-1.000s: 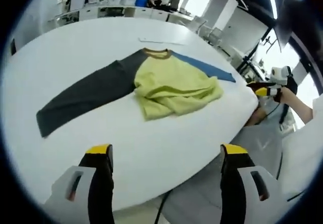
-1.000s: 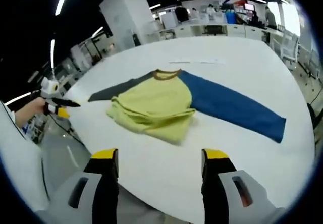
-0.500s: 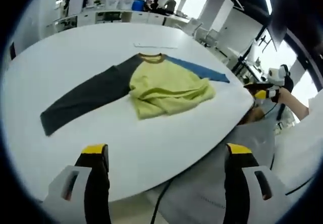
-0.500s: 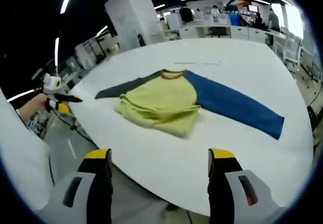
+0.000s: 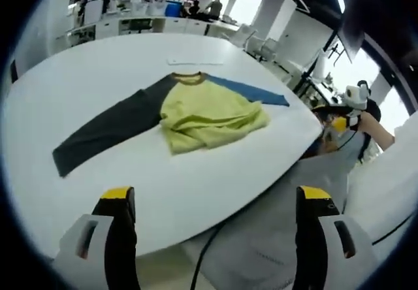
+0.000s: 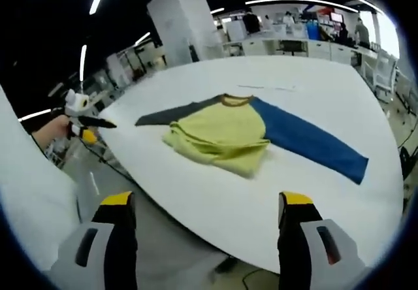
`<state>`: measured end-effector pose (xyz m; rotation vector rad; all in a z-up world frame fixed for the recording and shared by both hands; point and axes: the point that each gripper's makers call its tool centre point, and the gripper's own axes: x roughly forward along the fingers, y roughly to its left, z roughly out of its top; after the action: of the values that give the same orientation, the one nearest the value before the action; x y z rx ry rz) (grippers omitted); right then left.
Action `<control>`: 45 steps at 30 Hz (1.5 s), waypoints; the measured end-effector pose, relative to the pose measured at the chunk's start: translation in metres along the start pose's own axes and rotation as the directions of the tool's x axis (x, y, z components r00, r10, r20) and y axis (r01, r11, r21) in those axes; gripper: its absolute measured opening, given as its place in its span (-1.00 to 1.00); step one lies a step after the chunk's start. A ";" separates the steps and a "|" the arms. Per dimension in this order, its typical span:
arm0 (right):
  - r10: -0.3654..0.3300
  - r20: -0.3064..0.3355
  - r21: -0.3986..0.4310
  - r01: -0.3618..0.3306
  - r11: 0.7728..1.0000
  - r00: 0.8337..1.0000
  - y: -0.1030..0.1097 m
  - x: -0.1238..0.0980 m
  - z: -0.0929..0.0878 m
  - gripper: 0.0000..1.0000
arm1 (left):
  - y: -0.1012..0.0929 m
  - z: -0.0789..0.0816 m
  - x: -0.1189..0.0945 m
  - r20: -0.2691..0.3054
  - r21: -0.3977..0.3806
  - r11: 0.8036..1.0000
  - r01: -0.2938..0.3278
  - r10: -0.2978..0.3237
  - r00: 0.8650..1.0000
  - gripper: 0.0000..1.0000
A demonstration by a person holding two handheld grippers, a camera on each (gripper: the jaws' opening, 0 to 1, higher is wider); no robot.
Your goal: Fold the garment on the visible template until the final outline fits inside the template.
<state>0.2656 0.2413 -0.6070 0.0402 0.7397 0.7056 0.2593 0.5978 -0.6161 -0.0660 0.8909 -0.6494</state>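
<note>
- Left gripper [image 5: 212, 221]: jaws wide apart, nothing between them, held off the near edge of the white table [image 5: 78, 74], well apart from the cloth.
- Garment [image 5: 196, 110] in the left gripper view: lying flat on the table, ahead of the jaws and a little left of the middle line between them; yellow body bunched and partly folded up, collar on the far side.
- Dark grey sleeve [image 5: 104, 130]: stretched out straight, pointing down-left toward the left jaw; long axis diagonal from collar to cuff. Judged the nearest loose part for the left gripper.
- Blue sleeve [image 5: 251, 93] in the same view: running away to the right, thin and foreshortened, farther from these jaws.
- Right gripper [image 6: 206, 228]: jaws also open and empty, held beyond the table edge, well apart from the garment.
- Garment [image 6: 225, 133] in the right gripper view: ahead and near the middle between the jaws, hem side toward the camera.
- Blue sleeve [image 6: 313, 146] there: fully extended to the right, cuff ending above the right jaw. Judged the nearer sleeve for the right gripper.
- Grey sleeve [image 6: 166, 112] there: short strip to the far left.
- Template outline: cannot tell on the white surface.
- Judgement: both sleeves not yet folded in; each gripper closer to the sleeve on its own side.
</note>
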 end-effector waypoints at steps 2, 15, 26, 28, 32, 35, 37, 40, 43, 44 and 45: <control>0.015 0.004 -0.014 -0.015 1.000 1.000 0.004 -0.003 0.001 0.86 | -0.003 -0.001 -0.003 -0.002 0.000 1.000 0.010 -0.010 1.000 0.99; 0.046 0.012 -0.076 -0.045 0.996 0.999 0.023 -0.018 0.002 0.99 | -0.013 -0.004 -0.022 0.011 0.000 1.000 0.024 -0.024 1.000 0.98; 0.046 -0.015 -0.085 -0.048 0.995 0.999 0.023 -0.017 -0.007 0.99 | -0.013 -0.001 -0.023 0.017 0.008 1.000 0.022 -0.022 1.000 0.98; 0.047 -0.008 -0.079 -0.047 0.996 0.999 0.022 -0.016 -0.006 0.99 | -0.013 -0.001 -0.022 0.014 0.006 1.000 0.023 -0.023 1.000 0.97; 0.046 -0.013 -0.079 -0.047 0.996 0.999 0.021 -0.015 -0.008 0.99 | -0.013 0.001 -0.021 0.017 0.006 1.000 0.030 -0.030 0.999 0.96; 0.041 -0.018 -0.079 -0.042 0.996 0.999 0.019 -0.014 -0.009 0.97 | -0.012 0.002 -0.021 0.017 0.007 1.000 0.027 -0.027 0.999 0.97; 0.041 -0.012 -0.079 -0.042 0.996 0.999 0.019 -0.013 -0.008 0.97 | -0.012 0.002 -0.020 0.018 0.006 1.000 0.027 -0.027 0.999 0.96; 0.041 -0.017 -0.085 -0.042 0.996 0.999 0.020 -0.012 -0.009 0.96 | -0.011 0.001 -0.019 0.013 0.006 1.000 0.027 -0.027 1.000 0.95; 0.042 -0.026 -0.089 -0.044 0.995 0.999 0.021 -0.010 -0.010 0.95 | -0.010 -0.001 -0.017 0.010 0.008 1.000 0.026 -0.027 1.000 0.93; 0.044 -0.028 -0.089 -0.046 0.995 0.999 0.020 -0.010 -0.011 0.93 | -0.010 -0.001 -0.016 0.008 0.006 1.000 0.028 -0.028 1.000 0.92; 0.044 -0.032 -0.091 -0.047 0.995 0.999 0.020 -0.009 -0.012 0.93 | -0.009 -0.002 -0.015 0.006 0.005 1.000 0.028 -0.028 1.000 0.92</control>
<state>0.2415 0.2485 -0.6050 -0.0371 0.7365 0.7843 0.2463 0.5990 -0.6038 -0.0765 0.8841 -0.6774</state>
